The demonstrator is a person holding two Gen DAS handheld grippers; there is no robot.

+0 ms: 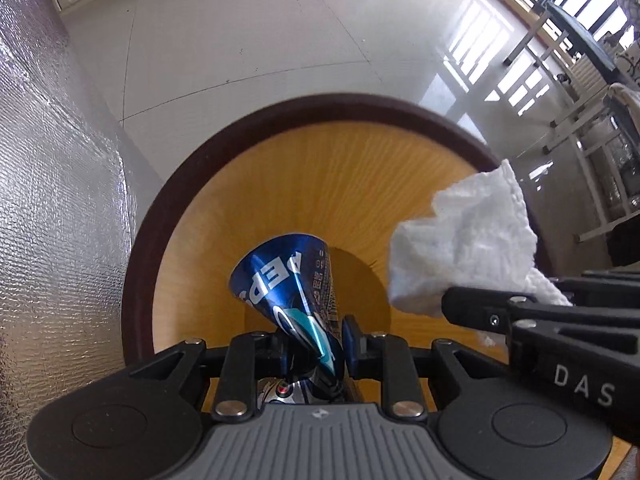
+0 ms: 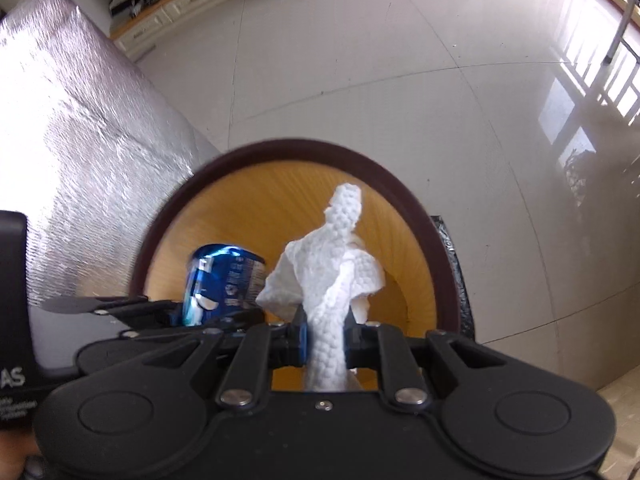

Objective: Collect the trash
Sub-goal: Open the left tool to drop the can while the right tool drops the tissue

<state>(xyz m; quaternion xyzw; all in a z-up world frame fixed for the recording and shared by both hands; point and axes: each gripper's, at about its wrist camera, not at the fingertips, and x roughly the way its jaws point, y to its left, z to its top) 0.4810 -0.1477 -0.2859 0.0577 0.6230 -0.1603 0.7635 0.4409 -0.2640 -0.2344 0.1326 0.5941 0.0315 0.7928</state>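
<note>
My left gripper (image 1: 316, 344) is shut on a crushed blue Pepsi can (image 1: 292, 280) and holds it over the mouth of a round bin with a dark brown rim (image 1: 160, 216) and yellow inside. My right gripper (image 2: 326, 340) is shut on a crumpled white paper towel (image 2: 332, 264) and holds it over the same bin (image 2: 424, 232). The towel (image 1: 460, 248) and the right gripper's black fingers (image 1: 480, 308) show at the right of the left wrist view. The can (image 2: 220, 280) shows at the left of the right wrist view.
A silver foil-covered block (image 1: 52, 200) stands left of the bin, also in the right wrist view (image 2: 80, 152). Glossy white floor tiles (image 1: 260, 40) spread beyond. White table legs (image 1: 576, 128) stand by the window at right. Low cabinets (image 2: 180, 12) line the far wall.
</note>
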